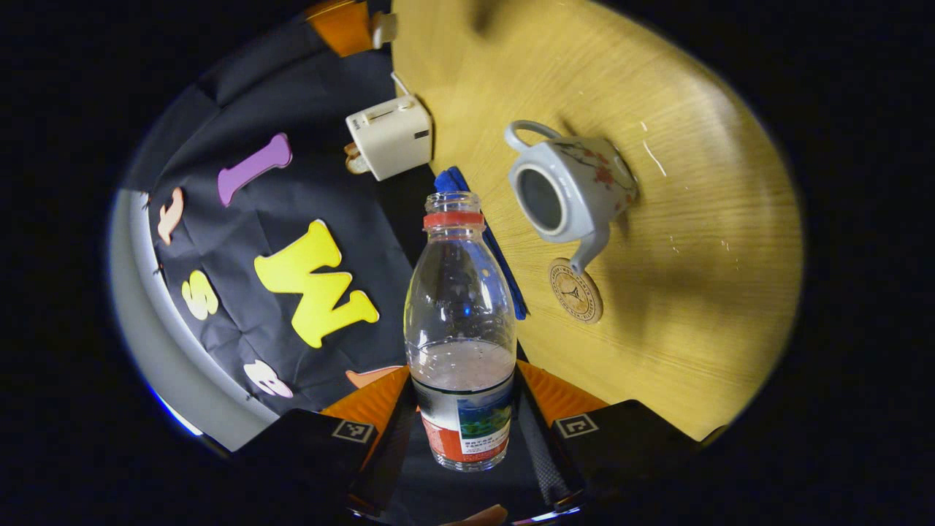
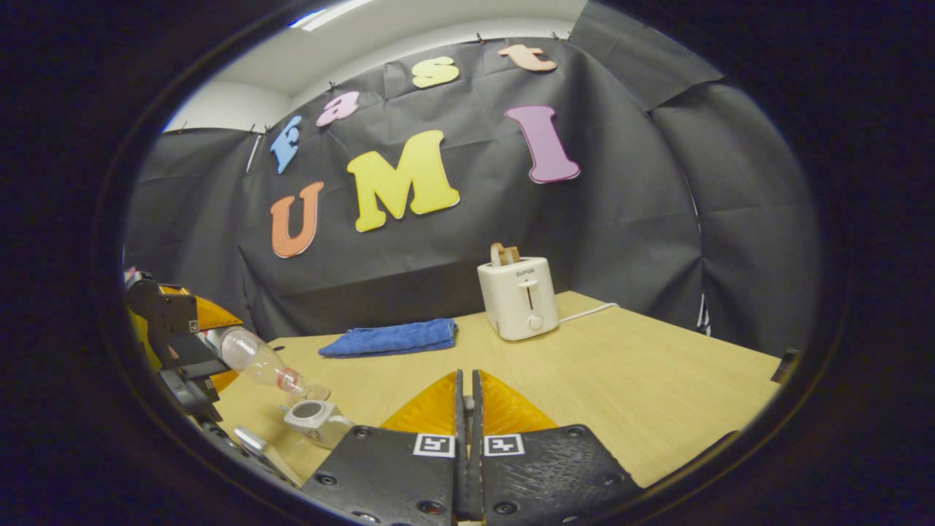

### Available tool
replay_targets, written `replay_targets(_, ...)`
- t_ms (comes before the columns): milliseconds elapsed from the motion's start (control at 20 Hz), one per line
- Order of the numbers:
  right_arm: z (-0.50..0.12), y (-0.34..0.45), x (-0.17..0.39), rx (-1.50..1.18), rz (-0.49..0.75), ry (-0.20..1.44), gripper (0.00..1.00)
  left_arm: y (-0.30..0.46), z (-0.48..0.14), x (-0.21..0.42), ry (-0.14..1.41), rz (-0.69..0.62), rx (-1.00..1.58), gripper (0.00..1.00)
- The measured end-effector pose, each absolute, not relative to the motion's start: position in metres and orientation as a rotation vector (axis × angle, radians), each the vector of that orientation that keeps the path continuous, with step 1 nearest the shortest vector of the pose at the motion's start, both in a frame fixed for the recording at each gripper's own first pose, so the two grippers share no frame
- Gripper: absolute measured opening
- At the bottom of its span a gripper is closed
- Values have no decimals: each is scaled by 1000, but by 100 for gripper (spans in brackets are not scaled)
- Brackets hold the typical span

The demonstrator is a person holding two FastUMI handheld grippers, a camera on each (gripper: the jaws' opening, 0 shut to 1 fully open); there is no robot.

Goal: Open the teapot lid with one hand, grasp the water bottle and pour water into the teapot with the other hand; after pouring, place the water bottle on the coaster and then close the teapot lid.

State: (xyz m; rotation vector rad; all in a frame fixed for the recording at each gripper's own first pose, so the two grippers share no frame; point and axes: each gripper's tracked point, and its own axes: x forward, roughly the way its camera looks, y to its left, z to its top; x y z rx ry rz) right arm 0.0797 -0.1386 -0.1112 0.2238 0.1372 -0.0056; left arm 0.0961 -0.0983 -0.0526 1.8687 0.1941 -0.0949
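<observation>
My left gripper [image 1: 462, 380] is shut on the lower half of a clear water bottle [image 1: 460, 292] that has no cap, a red neck ring and some water in it. Its mouth points toward the white teapot [image 1: 577, 186], which stands open with no lid on the wooden table [image 1: 694, 292]. A round coaster [image 1: 575, 291] lies by the spout. In the right gripper view the bottle [image 2: 256, 361] is tilted, its mouth just above the teapot [image 2: 314, 420], with the left gripper [image 2: 175, 343] holding it. My right gripper [image 2: 467, 376] is shut, higher and to the right.
A white toaster [image 2: 517, 296] with bread in it stands at the table's back edge, its cord trailing right. A folded blue cloth [image 2: 391, 338] lies left of it, behind the teapot. The toaster [image 1: 391, 137] and the cloth [image 1: 504, 263] also appear beyond the bottle.
</observation>
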Motion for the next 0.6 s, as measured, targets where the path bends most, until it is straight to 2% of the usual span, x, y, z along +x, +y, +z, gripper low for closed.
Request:
replay_targets(50,-111,-140,79,218,-10,134,0,-96,-50,99,197,-93,1789,77)
replay_targets(100,-111,-141,79,214,-15,133,0,-94,-47,102,198,-95,1708,75)
replay_targets(350,-120,-137,82,197,-17,150,0,-87,-23,115,166,-54,1307,75)
replay_targets(600,-123,-127,82,171,-3,157,0,-79,-14,127,177,-19,1025,75)
